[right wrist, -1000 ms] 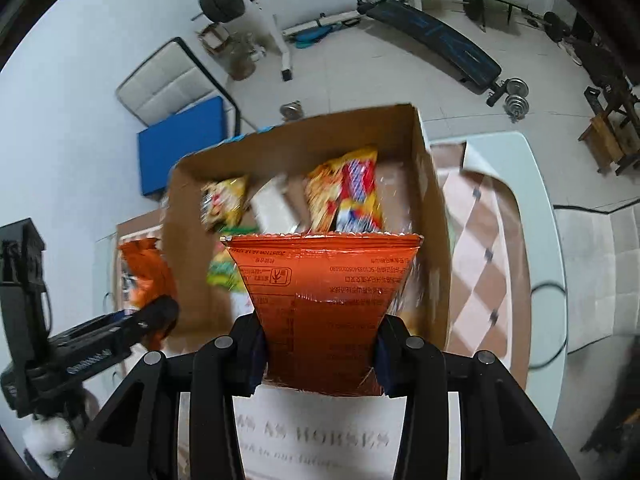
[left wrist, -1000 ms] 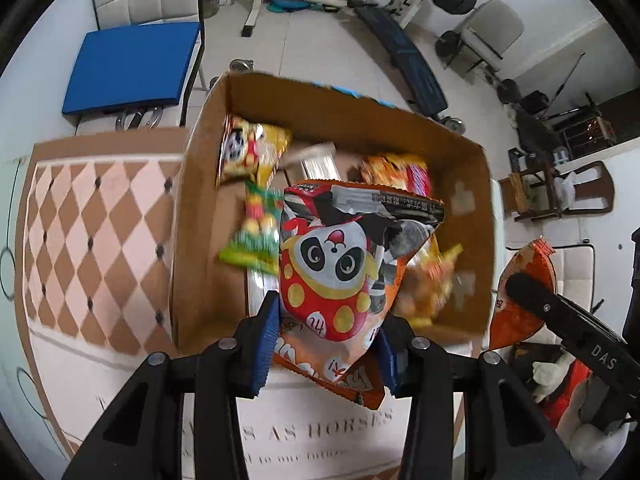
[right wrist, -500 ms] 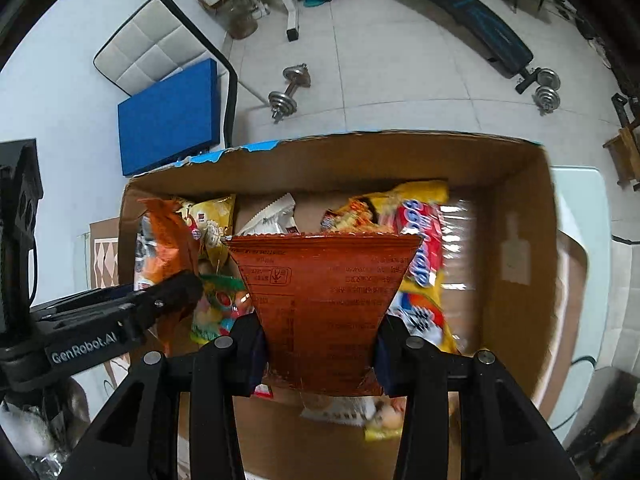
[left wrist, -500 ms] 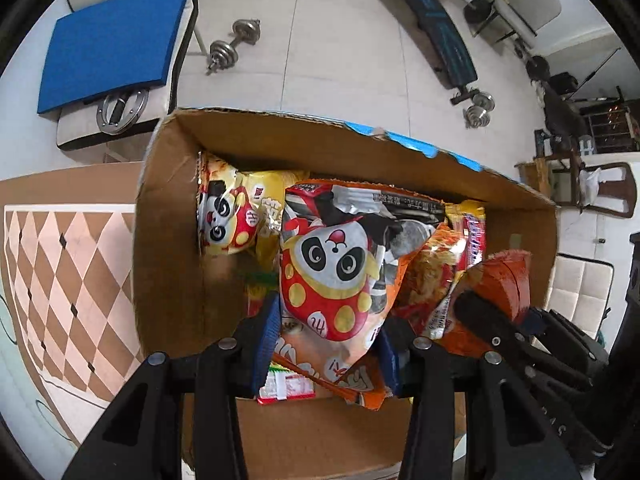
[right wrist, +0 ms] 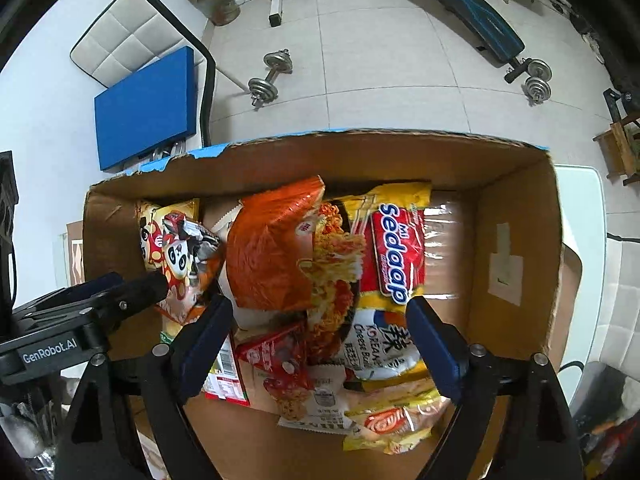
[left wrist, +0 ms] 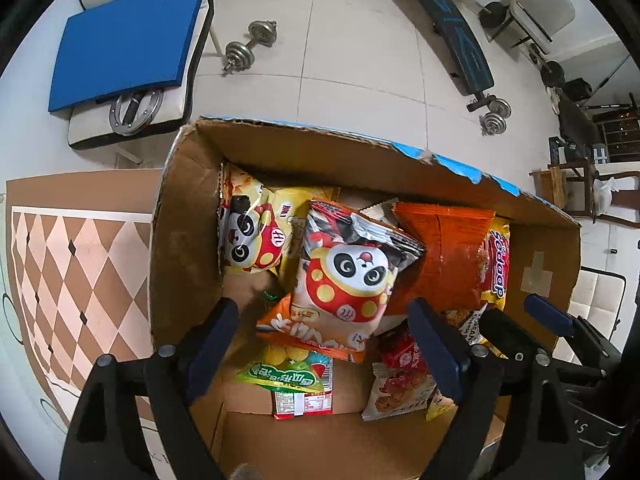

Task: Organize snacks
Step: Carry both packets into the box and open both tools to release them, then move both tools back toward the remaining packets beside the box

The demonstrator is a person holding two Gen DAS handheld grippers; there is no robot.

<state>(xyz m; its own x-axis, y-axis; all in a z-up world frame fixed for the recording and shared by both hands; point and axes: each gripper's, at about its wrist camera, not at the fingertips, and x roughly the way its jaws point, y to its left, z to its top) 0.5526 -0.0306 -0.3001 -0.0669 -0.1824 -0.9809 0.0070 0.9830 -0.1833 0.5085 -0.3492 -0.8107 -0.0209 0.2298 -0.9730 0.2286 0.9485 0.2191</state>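
- The cardboard box (left wrist: 188,240) stands open on a table with a brown diamond-patterned cloth (left wrist: 72,272), and it holds a heap of snack packets.
- The left gripper (left wrist: 320,340) points steeply down into the box; its jaws are opening and stand wide, the blue pads clear of the panda packet (left wrist: 348,280) that lies between them on the heap.
- The right gripper (right wrist: 320,328) also points down into the box, its jaws opening wide; the orange packet (right wrist: 268,256) lies loose between them, touched by neither pad.
- The orange packet leans against the panda packet's right side and overlaps a yellow Sedaap noodle pack (right wrist: 396,256).
- A second, yellow panda packet (left wrist: 252,236) sits at the far left of the box.
- A green candy packet (left wrist: 296,376) lies on the near box floor.
- Beyond the box, a dumbbell (left wrist: 250,46) lies on the tiled floor.
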